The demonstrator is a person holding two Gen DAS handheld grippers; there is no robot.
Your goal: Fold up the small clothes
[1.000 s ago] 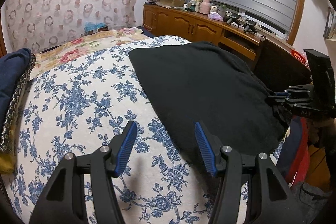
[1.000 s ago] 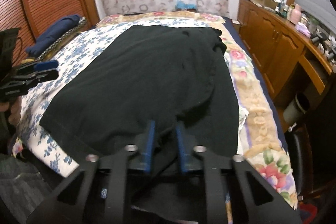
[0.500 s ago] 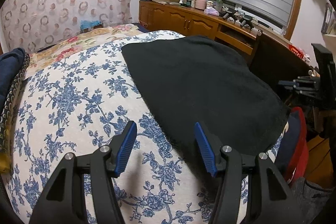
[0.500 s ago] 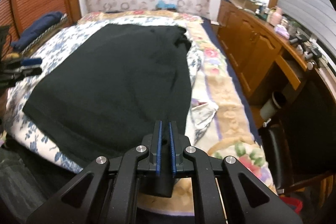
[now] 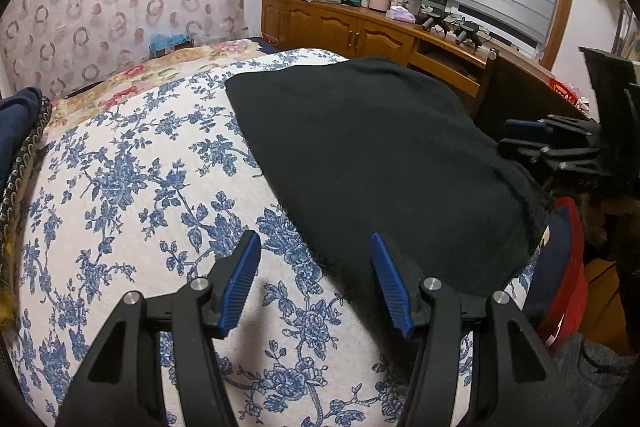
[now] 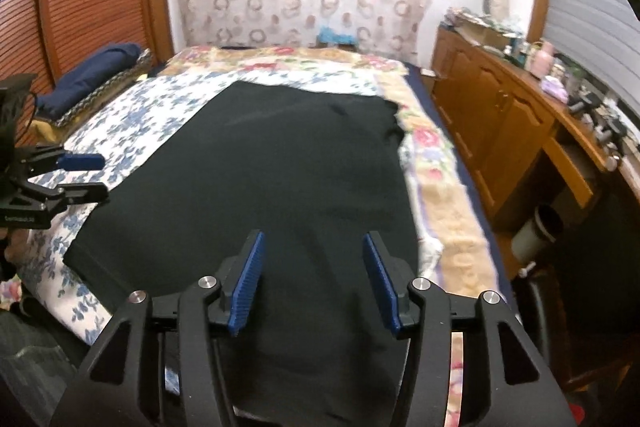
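A black garment [image 6: 280, 179] lies spread flat on the bed, its near edge hanging over the bed's front. In the left wrist view the same black garment [image 5: 380, 163] covers the right half of the blue-flowered bedspread [image 5: 132, 195]. My left gripper [image 5: 314, 281] hovers open over the garment's left edge with nothing between its fingers. My right gripper [image 6: 312, 281] is above the garment's near right part; its jaws are opening and no cloth is pinched between the blue pads. Each gripper shows in the other's view: the right gripper [image 5: 532, 143] at the far right, the left gripper [image 6: 84, 177] at the far left.
A wooden cabinet [image 6: 504, 131] with a cluttered top runs along the bed's right side, a dark bin [image 6: 540, 231] below it. A navy pillow [image 6: 88, 79] lies at the bed's left by slatted wooden doors. A red and navy item [image 5: 564, 267] sits by the bed's near corner.
The right gripper was shut on the black garment's near edge, let it go, stayed shut for a moment, and now stands apart over the cloth. The left gripper has stayed open and nearly still.
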